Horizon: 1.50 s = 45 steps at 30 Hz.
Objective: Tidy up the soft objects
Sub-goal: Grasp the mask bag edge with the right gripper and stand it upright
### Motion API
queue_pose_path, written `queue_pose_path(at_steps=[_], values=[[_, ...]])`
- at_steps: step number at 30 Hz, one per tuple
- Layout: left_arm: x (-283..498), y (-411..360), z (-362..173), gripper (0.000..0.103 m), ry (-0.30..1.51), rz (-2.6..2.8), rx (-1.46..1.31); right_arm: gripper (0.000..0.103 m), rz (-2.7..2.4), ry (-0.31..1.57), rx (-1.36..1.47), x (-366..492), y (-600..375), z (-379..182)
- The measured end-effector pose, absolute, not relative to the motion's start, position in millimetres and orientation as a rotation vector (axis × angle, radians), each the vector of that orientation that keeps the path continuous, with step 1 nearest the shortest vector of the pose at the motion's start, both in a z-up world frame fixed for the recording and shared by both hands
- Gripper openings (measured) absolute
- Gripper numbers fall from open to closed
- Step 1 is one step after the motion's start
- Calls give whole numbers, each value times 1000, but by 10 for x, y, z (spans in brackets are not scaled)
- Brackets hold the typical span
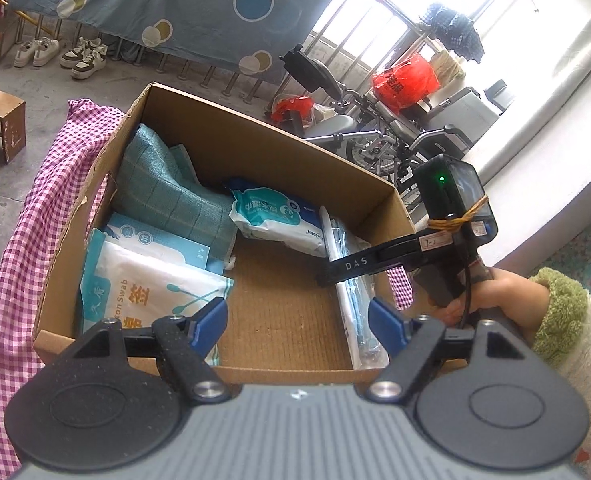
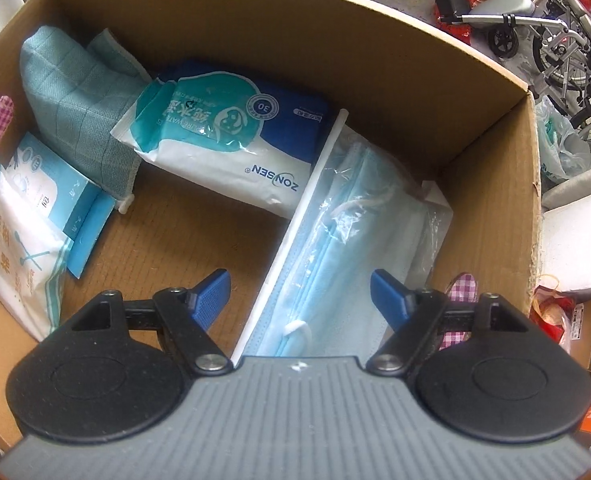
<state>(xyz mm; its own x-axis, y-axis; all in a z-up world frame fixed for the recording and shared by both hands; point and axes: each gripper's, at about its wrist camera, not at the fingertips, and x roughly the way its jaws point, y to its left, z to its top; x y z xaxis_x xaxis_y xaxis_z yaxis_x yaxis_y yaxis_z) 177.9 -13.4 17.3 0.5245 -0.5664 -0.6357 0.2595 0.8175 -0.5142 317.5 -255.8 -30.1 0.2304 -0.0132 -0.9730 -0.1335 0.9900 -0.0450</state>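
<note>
Blue-padded fingers (image 2: 211,292) of the right gripper (image 2: 300,294) stand spread wide with nothing pressed between them, hanging steeply over the bag of face masks (image 2: 347,224) that lies along the right wall of the cardboard box (image 2: 491,184). No earlier picture is at hand, so all that can be said is that the masks lie loose beneath released jaws. The left gripper (image 1: 298,318) is likewise spread and empty, poised above the near rim of the same box, with bare cardboard floor showing between its pads. From that view the right gripper's body and the person's hand (image 1: 491,292) in a fleecy green-cuffed sleeve (image 1: 563,320) reach in over the right wall. Inside the box, a folded teal cloth (image 2: 75,96) leans in the far left corner; a wet-wipes pack (image 2: 231,136) lies against the back wall, its edge touching the mask bag; a cotton swab bag (image 2: 19,256) rests on a flat pale-blue packet (image 2: 71,204) by the left wall. The middle of the floor is bare. By my reckoning the task is well along: five soft things are already in the box, and no others waiting outside it show in either view, though the checked pink cloth (image 1: 35,216) beside the box may hide some. What may remain is tidying or a final check.
</note>
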Motion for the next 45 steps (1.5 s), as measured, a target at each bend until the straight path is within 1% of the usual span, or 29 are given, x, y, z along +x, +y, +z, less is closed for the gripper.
queue_pose_path(at_steps=[3, 7, 8, 9, 11, 13, 14, 16, 22, 25, 28, 30, 31, 32, 33, 34, 36, 38, 39, 40, 41, 43, 45], values=[[1781, -150, 158, 78, 888, -508, -374, 77, 104, 1322, -115, 3161, -2610, -235], [1787, -182, 156, 78, 889, -501, -371, 74, 122, 1351, -100, 3178, -2589, -377], [1782, -190, 160, 78, 888, -500, -367, 61, 121, 1362, -107, 3179, -2575, -439], [1771, -200, 166, 78, 887, -500, -362, 51, 115, 1369, -120, 3191, -2576, -493], [1756, -215, 178, 78, 887, -502, -354, 34, 118, 1353, -113, 3171, -2615, -495], [1746, -227, 188, 78, 886, -499, -344, 20, 130, 1305, -106, 3124, -2658, -384], [1749, -238, 197, 78, 884, -496, -336, 18, 133, 1283, -77, 3101, -2708, -310], [1753, -260, 199, 78, 884, -493, -332, 16, 144, 1259, -17, 3067, -2821, -175], [1769, -436, 184, 78, 890, -525, -299, 14, 124, 1184, 27, 2966, -2990, 40], [1768, -498, 161, 78, 893, -531, -279, 14, 194, 1137, 79, 2958, -3037, 145], [1780, -505, 144, 78, 898, -524, -265, 14, 241, 1079, 58, 2978, -2886, 227], [1799, -495, 141, 78, 903, -520, -269, 17, 284, 1065, 77, 3033, -2787, 219], [1813, -492, 141, 78, 905, -518, -270, 23, 318, 1079, 115, 3081, -2745, 185], [1837, -496, 140, 78, 910, -514, -271, 35, 352, 1093, 154, 3130, -2710, 144], [1863, -503, 137, 78, 916, -510, -272, 42, 374, 1102, 182, 3166, -2689, 122], [1891, -515, 130, 78, 921, -511, -270, 50, 394, 1104, 204, 3195, -2670, 116], [1972, -563, 108, 78, 933, -510, -251, 52, 401, 1074, 241, 3207, -2707, 183], [2063, -627, 88, 76, 935, -501, -217, 58, 379, 1043, 277, 3205, -2823, 286], [2135, -677, 68, 73, 939, -493, -190, 60, 349, 1030, 295, 3186, -2927, 341], [2201, -719, 52, 72, 943, -484, -167, 64, 314, 1035, 299, 3173, -2999, 369], [2267, -761, 35, 68, 947, -475, -144, 67, 281, 1049, 298, 3165, -3043, 375], [2419, -857, -8, 65, 960, -453, -96, 68, 232, 1102, 307, 3121, -3139, 317], [2560, -954, -60, 58, 983, -449, -54, 68, 198, 1172, 327, 3101, -3167, 189]])
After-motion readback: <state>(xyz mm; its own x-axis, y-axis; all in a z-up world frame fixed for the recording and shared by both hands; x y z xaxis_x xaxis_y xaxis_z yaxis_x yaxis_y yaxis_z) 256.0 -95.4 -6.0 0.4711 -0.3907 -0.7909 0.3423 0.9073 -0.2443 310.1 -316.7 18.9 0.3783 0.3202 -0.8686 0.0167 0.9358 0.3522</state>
